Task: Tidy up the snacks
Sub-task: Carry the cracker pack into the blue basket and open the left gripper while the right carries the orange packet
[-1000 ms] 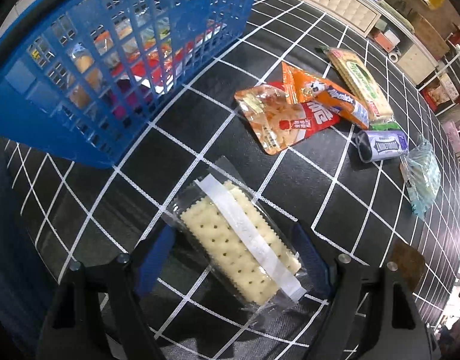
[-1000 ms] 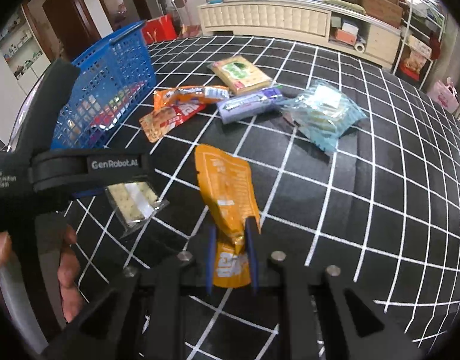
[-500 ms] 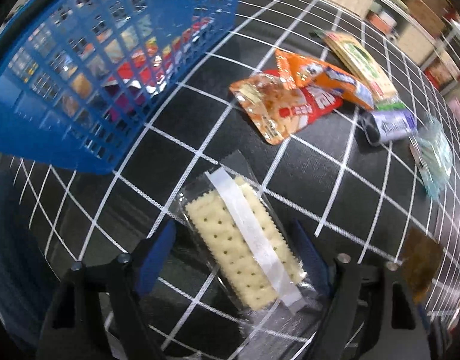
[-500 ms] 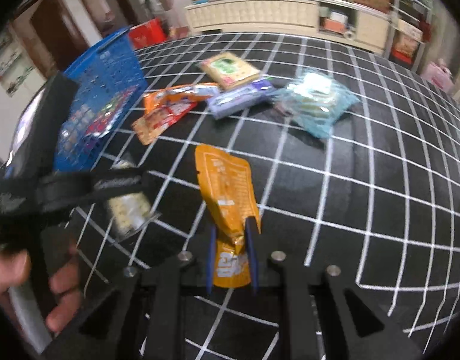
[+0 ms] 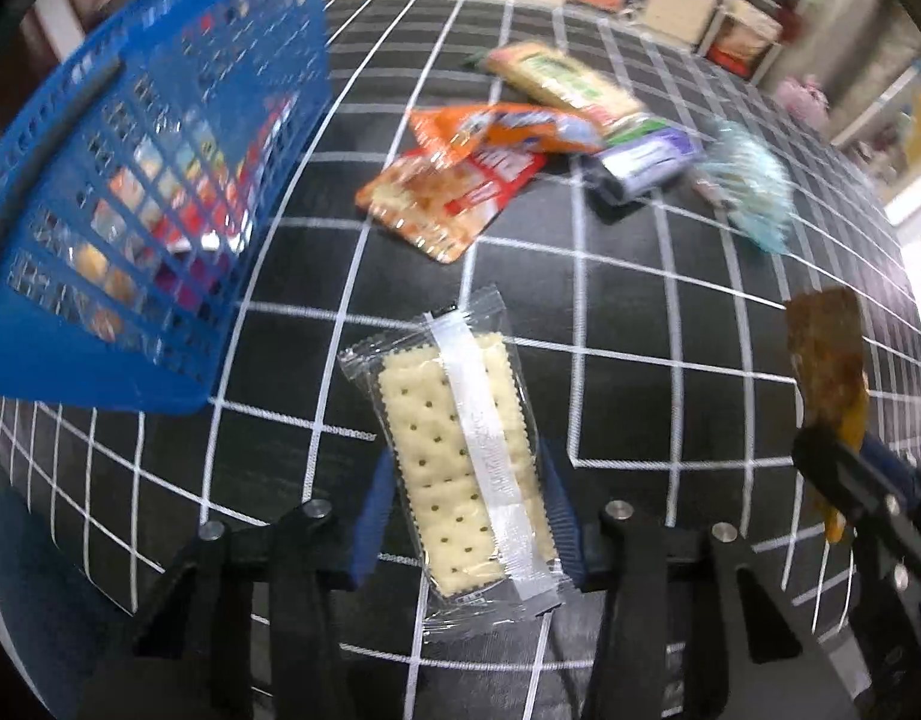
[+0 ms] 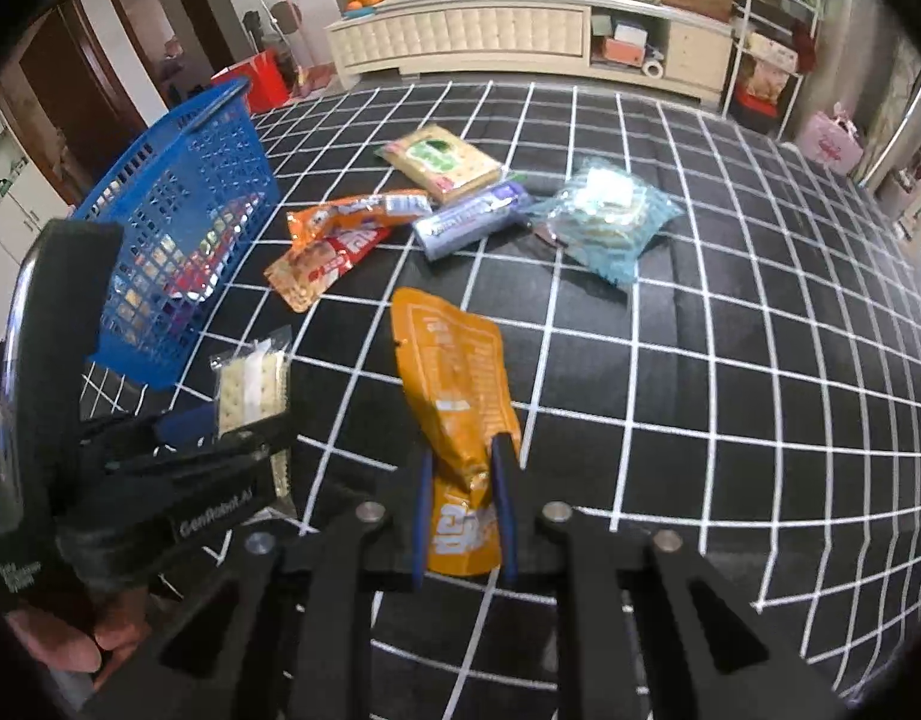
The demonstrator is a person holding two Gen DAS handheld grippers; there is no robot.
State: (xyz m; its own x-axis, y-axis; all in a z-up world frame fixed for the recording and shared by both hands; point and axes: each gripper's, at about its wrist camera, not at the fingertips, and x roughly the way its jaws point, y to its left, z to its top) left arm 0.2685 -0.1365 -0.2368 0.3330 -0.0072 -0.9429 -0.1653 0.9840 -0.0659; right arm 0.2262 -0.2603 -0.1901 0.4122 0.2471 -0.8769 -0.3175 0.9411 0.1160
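Mid-task: blue basket (image 6: 178, 228) partly filled; L gripper (image 5: 463, 516) fingers closing round cracker pack (image 5: 460, 468), R gripper (image 6: 463, 504) clenched on orange pouch (image 6: 460, 396); five snacks left on surface (image 6: 730, 360).

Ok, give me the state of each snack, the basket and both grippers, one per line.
Cracker pack: sealed, between the closing left gripper jaws.
Orange pouch: pinched and held by the shut right gripper.
Basket: upright on the cloth, snacks inside.
Red pack: lying flat.
Orange pack: lying on the red pack.
Green pack: lying flat.
Purple pack: lying flat.
Blue bag: lying, sealed.
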